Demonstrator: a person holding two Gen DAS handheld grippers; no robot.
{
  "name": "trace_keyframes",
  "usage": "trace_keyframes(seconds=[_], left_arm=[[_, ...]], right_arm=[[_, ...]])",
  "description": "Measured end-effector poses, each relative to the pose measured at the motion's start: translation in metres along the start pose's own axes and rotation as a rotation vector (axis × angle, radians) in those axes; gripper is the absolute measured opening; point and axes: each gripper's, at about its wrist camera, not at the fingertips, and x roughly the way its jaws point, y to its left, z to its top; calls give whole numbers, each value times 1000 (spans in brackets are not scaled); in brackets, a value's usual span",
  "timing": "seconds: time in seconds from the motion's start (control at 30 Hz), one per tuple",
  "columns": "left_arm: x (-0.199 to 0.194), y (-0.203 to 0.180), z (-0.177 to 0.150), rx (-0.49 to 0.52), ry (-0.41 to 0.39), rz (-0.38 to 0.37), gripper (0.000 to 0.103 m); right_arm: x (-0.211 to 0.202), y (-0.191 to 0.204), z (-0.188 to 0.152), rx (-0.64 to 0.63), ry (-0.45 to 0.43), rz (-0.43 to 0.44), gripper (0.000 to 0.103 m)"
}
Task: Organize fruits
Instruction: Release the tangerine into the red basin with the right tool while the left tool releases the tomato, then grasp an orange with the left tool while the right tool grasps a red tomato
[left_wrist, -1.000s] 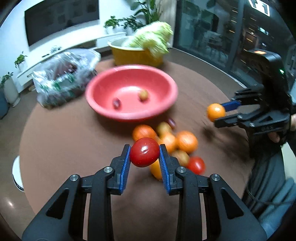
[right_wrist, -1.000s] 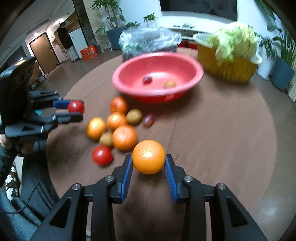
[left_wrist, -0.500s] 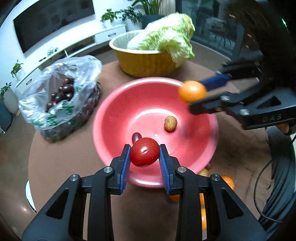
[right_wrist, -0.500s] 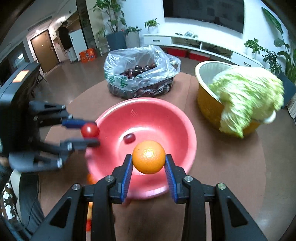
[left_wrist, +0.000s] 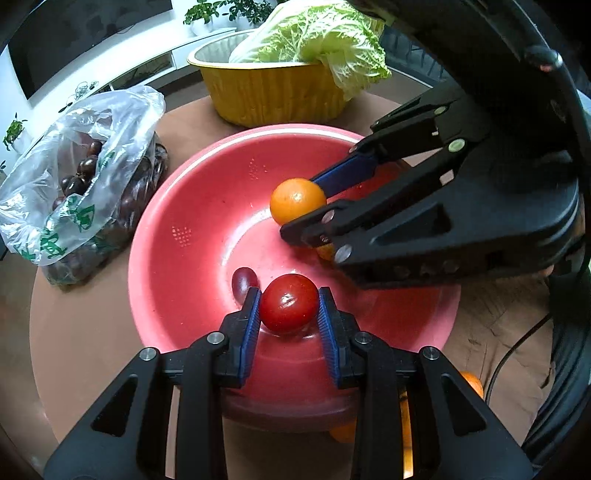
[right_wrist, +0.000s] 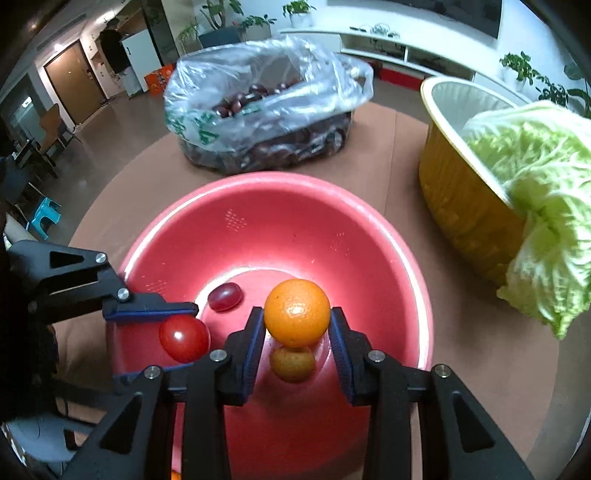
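My left gripper (left_wrist: 289, 304) is shut on a red tomato (left_wrist: 288, 302) and holds it inside the red bowl (left_wrist: 177, 206), low above its floor. My right gripper (right_wrist: 297, 325) is shut on an orange (right_wrist: 297, 307) and holds it over the bowl's middle (right_wrist: 369, 229). In the right wrist view the tomato (right_wrist: 184, 338) sits at the left. In the left wrist view the orange (left_wrist: 297, 200) sits at the upper right. A dark grape (right_wrist: 225, 296) and a small brownish fruit (right_wrist: 292, 363) lie on the bowl floor.
A clear plastic bag of dark fruit (right_wrist: 258, 110) lies behind the bowl on the round brown table (right_wrist: 388, 147). A yellow basin (right_wrist: 461, 192) holds a cabbage (right_wrist: 543, 192) at the right. Several loose oranges (left_wrist: 471, 384) lie on the table beside the bowl's near rim.
Both grippers have moved from the fruit pile on the table to over and down into the red bowl, each still holding its fruit.
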Motion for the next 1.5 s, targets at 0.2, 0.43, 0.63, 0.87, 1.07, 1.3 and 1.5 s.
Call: trace_keyframes(seconds=[0.2, 0.43, 0.63, 0.87, 1.07, 1.3, 1.5], left_arm=[[7, 9, 2, -35, 4, 3, 29], [6, 11, 2, -33, 10, 13, 29], [6, 13, 1, -35, 14, 16, 30], [6, 11, 1, -30, 18, 22, 31], [-6, 14, -2, -53, -11, 31, 32], [-65, 19, -30, -136, -135, 38, 65], [-106, -3, -87, -111, -171, 29, 75]], right_arm=[[-2, -1, -2, 14, -4, -19, 38], [-5, -8, -3, 39, -11, -18, 44], [-12, -8, -1, 39, -29, -25, 47], [-49, -19, -16, 93, -113, -14, 47], [-95, -19, -60, 124, -221, -29, 49], [-115, 2, -129, 157, -259, 18, 53], [-104, 48, -178, 165, -227, 108, 53]])
